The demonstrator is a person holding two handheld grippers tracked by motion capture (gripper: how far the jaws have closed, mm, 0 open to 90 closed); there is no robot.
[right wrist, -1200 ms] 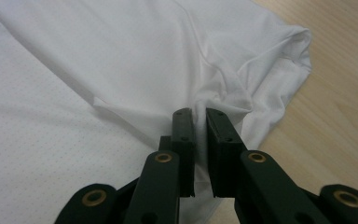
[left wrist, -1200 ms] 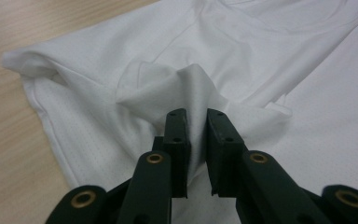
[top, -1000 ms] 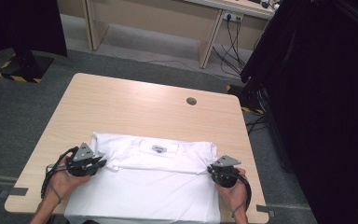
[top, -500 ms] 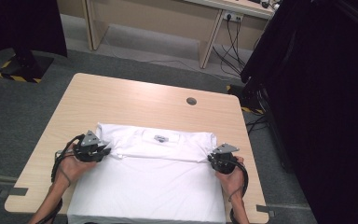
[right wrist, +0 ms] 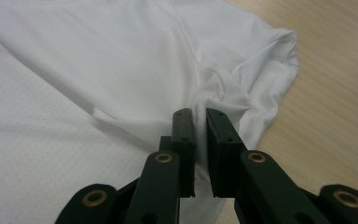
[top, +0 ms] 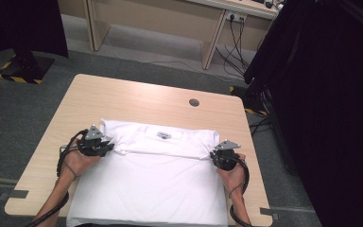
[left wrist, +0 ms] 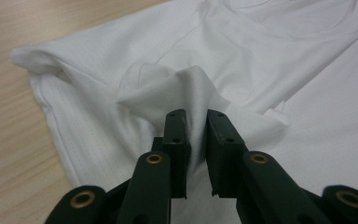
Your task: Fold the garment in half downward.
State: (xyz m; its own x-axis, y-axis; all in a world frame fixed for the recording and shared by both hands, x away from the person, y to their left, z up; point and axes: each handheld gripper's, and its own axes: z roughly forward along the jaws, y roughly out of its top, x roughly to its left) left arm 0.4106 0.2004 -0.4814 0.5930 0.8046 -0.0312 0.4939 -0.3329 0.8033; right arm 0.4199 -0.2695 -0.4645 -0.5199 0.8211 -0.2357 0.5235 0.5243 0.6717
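Note:
A white T-shirt (top: pixel 156 175) lies flat on the wooden table (top: pixel 137 99), collar label toward the far side, with a fold line running across its upper part. My left gripper (top: pixel 111 147) is at the shirt's left edge, shut on a pinched-up bunch of the white fabric (left wrist: pixel 186 88). At the right edge my right gripper (top: pixel 213 157) is likewise shut on a bunch of the same cloth (right wrist: pixel 219 100). Both hold the ends of the folded edge.
A round cable hole (top: pixel 194 102) sits in the table near its far edge. Black curtains (top: pixel 321 94) hang close to the table's right side. A second desk (top: pixel 170 19) with cables stands beyond the table, and the shirt's hem reaches the near edge.
Both grippers have moved away from me toward the far side, carrying the shirt's fold line with them. The band of shirt beyond the fold has narrowed.

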